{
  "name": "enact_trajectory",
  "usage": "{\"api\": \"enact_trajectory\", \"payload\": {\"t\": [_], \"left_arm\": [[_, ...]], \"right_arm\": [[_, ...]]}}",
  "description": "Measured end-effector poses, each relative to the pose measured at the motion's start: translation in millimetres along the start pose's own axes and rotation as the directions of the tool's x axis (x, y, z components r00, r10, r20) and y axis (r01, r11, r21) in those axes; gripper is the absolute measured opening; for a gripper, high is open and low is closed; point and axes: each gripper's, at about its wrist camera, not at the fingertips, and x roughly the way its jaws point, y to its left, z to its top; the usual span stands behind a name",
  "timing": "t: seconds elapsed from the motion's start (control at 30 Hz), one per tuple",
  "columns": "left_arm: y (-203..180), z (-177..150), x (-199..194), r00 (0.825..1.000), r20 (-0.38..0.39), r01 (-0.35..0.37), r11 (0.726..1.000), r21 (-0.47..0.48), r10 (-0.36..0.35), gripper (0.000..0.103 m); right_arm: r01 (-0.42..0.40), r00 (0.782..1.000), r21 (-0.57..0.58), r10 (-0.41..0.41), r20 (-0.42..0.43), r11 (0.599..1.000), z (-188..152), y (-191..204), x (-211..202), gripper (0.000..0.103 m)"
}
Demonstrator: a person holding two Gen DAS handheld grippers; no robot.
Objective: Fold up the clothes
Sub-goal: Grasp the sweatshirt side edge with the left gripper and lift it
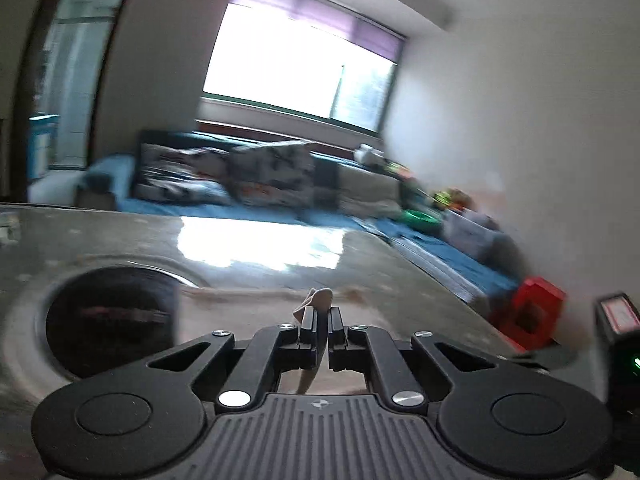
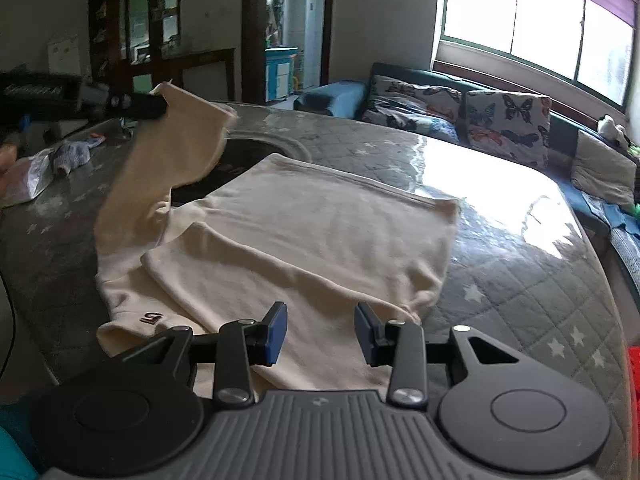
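Note:
A cream long-sleeved top (image 2: pixel 304 232) lies spread on the grey quilted table (image 2: pixel 520 280), one sleeve folded across its body. My left gripper (image 1: pixel 322 320) is shut on the cuff of the other sleeve (image 1: pixel 318 300). In the right wrist view that left gripper (image 2: pixel 136 106) holds the sleeve (image 2: pixel 168 148) lifted above the table at the far left. My right gripper (image 2: pixel 321 324) is open and empty, hovering just above the near edge of the top.
A dark round recess (image 2: pixel 244 152) sits in the table under the lifted sleeve. A small grey garment (image 2: pixel 72 156) and a plastic bag (image 2: pixel 24 180) lie at the far left. A sofa with butterfly cushions (image 2: pixel 504 120) stands beyond the table. A red box (image 1: pixel 528 312) sits at the right.

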Motion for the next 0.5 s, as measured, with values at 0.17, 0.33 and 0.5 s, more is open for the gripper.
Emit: {"api": "enact_trajectory", "payload": {"t": [0.17, 0.33, 0.5], "left_arm": [[-27, -16, 22, 0.993, -0.063, 0.095, 0.995, -0.008, -0.095, 0.006], [-27, -34, 33, 0.98, -0.156, 0.123, 0.992, 0.011, -0.12, 0.013], [0, -39, 22, 0.983, -0.17, 0.073, 0.997, 0.032, -0.067, 0.015]], "right_arm": [[0.017, 1.0, 0.04, -0.016, -0.008, 0.999, -6, -10, -3, 0.037], [0.051, 0.998, 0.074, -0.049, -0.031, 0.996, -11, -21, -3, 0.037], [0.05, 0.999, 0.124, -0.047, -0.025, 0.991, -9, -30, -9, 0.037]]}}
